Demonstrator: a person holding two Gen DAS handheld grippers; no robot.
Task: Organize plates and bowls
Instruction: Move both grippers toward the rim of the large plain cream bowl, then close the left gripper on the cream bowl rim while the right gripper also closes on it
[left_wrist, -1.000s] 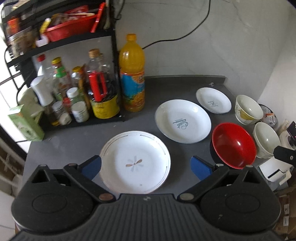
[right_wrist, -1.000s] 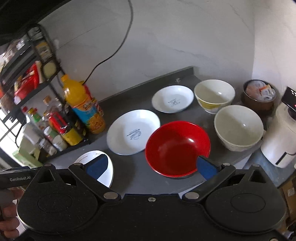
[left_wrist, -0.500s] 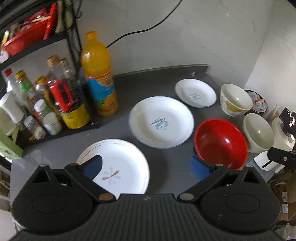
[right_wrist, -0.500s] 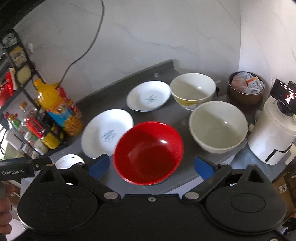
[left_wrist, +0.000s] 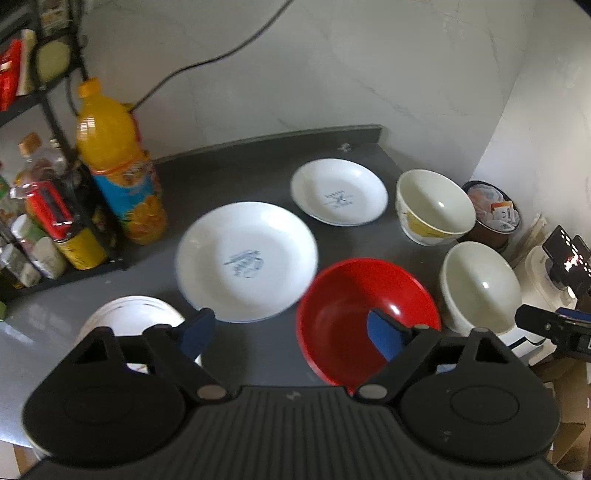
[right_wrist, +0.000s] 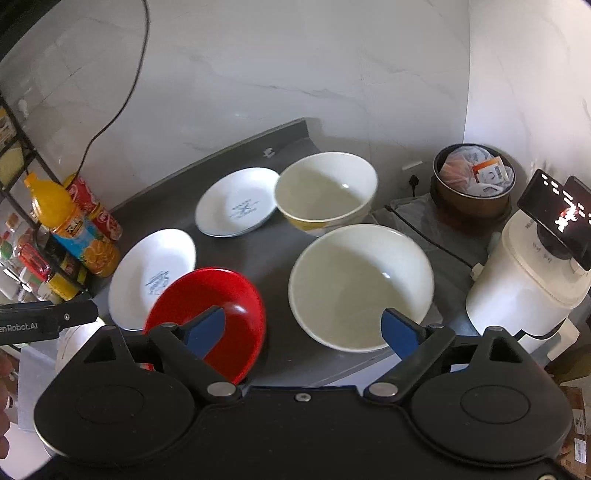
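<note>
Meanwhile red bowl (left_wrist: 354, 306) under closing left gripper (left_wrist: 291, 332), untouched.

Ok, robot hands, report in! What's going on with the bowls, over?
Left gripper, right gripper: both empty, jaws closing. Red bowl and cream bowl apart on counter, unstacked. Nothing in the way.

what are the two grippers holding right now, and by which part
Nothing is held. The left gripper and right gripper are closing in the air above the counter, no dish between the pads.
</note>
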